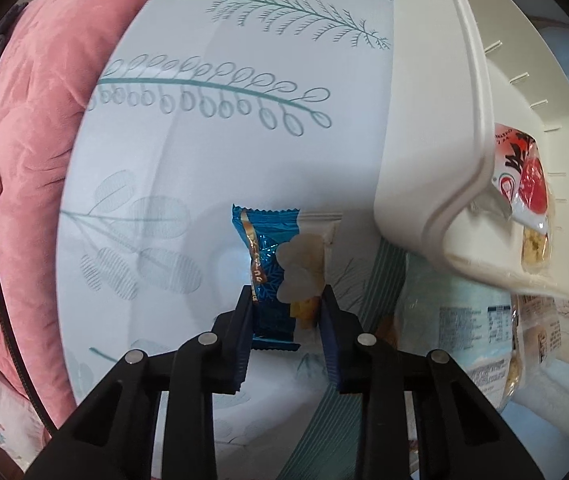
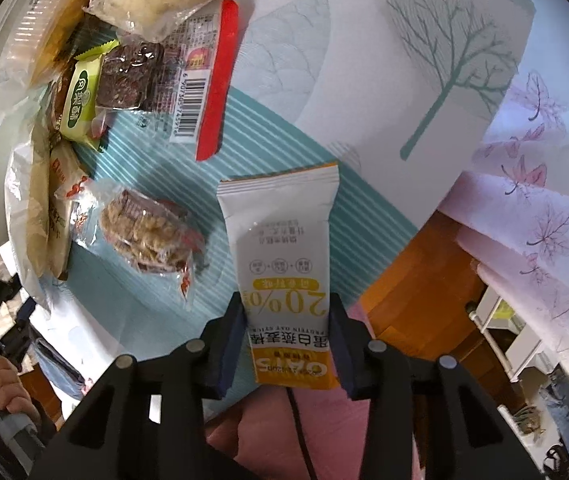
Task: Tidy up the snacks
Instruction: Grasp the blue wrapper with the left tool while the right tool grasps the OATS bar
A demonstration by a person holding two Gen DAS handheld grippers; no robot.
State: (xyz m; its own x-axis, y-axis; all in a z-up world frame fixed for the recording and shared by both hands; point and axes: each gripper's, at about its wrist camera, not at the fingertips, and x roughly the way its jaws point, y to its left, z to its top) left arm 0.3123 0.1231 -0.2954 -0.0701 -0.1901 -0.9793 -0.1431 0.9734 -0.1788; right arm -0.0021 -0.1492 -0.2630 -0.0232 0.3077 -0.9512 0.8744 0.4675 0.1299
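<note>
Sorting is partway, we judge: our left gripper (image 1: 286, 304) clamps a blue snack (image 1: 270, 276) beside the white bin (image 1: 436, 128); our right gripper (image 2: 286, 320) pinches an oat bar (image 2: 284, 264); loose packets (image 2: 152, 236) crowd the tablecloth (image 2: 284, 100) edge.

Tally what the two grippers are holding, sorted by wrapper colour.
Blue wrapper: 1, the blue snack packet in the left gripper
White-and-orange wrapper: 1, the oat bar packet in the right gripper
Total: 2
</note>
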